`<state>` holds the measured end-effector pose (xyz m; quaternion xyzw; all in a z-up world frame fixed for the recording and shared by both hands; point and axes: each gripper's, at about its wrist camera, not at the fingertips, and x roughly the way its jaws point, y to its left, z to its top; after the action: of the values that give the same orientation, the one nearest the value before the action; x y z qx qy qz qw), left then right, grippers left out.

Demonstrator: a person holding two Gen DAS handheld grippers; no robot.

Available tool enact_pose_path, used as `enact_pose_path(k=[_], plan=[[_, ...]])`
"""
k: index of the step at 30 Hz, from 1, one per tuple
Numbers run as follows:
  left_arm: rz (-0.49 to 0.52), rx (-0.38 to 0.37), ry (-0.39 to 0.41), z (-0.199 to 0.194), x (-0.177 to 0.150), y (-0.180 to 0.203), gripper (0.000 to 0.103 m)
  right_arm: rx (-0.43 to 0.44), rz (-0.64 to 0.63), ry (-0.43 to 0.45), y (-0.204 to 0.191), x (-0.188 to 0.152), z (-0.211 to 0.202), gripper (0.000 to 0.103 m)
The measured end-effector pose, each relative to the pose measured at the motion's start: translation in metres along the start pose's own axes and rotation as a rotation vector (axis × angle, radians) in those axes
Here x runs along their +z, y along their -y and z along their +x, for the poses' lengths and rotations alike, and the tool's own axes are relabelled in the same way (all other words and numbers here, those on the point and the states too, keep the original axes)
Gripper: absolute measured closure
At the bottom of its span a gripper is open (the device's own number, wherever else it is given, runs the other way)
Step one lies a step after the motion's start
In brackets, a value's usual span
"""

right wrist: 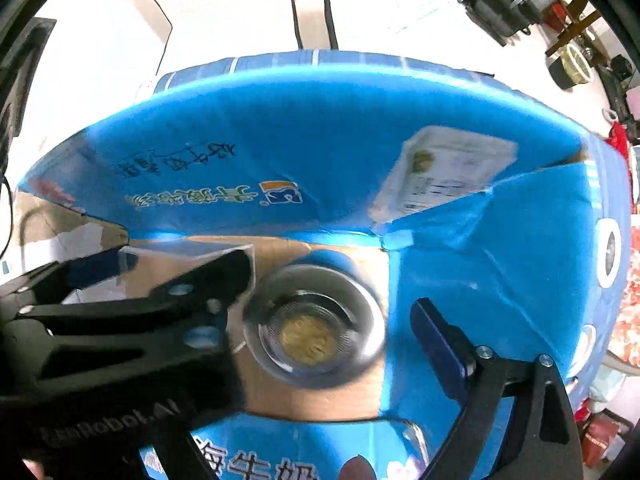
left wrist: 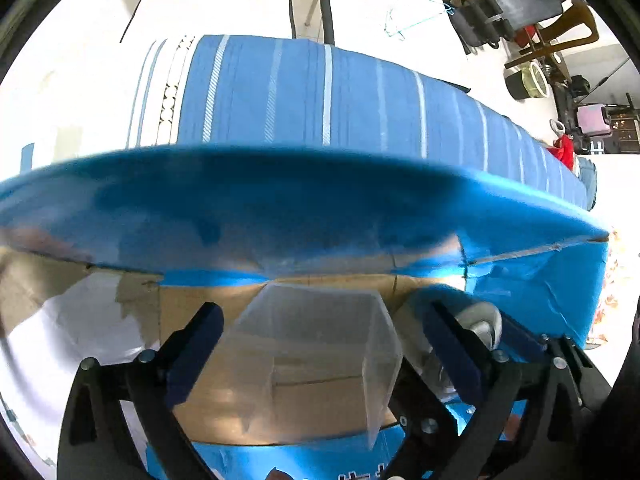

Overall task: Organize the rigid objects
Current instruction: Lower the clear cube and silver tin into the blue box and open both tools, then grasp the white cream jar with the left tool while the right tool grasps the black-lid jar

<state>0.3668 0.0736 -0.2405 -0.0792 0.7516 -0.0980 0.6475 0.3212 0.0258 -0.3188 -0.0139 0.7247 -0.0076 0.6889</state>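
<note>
An open blue cardboard box (left wrist: 280, 208) fills both views, its brown floor showing. In the left wrist view a clear plastic rectangular container (left wrist: 320, 344) rests on that floor between the fingers of my left gripper (left wrist: 326, 332); both blue pads (left wrist: 200, 340) stand clear of its sides, so it is open. Beside it on the right stands a round glass (left wrist: 484, 326). From above, in the right wrist view, the glass (right wrist: 316, 320) shows a yellowish bottom. My right gripper (right wrist: 320, 316) straddles it, open, its right finger (right wrist: 436, 340) apart from the rim. The left gripper's black body (right wrist: 120, 340) hides the other finger.
The box's far flap (right wrist: 320, 140) stands up with a white shipping label (right wrist: 448, 168) on it. Behind the box lies a blue striped cloth (left wrist: 320, 92). A chair and dark gear (left wrist: 520, 4) crowd the upper right on the white floor, near a wire hanger (left wrist: 412, 8).
</note>
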Motion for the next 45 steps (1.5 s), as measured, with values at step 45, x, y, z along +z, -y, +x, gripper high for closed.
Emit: enact_pose_path(k=[45], plan=[[0.089,0.153,0.495,-0.182,-0.225,0.060,0.001,0.061,0.027,0.356,0.083,-0.232,-0.222,0.006]])
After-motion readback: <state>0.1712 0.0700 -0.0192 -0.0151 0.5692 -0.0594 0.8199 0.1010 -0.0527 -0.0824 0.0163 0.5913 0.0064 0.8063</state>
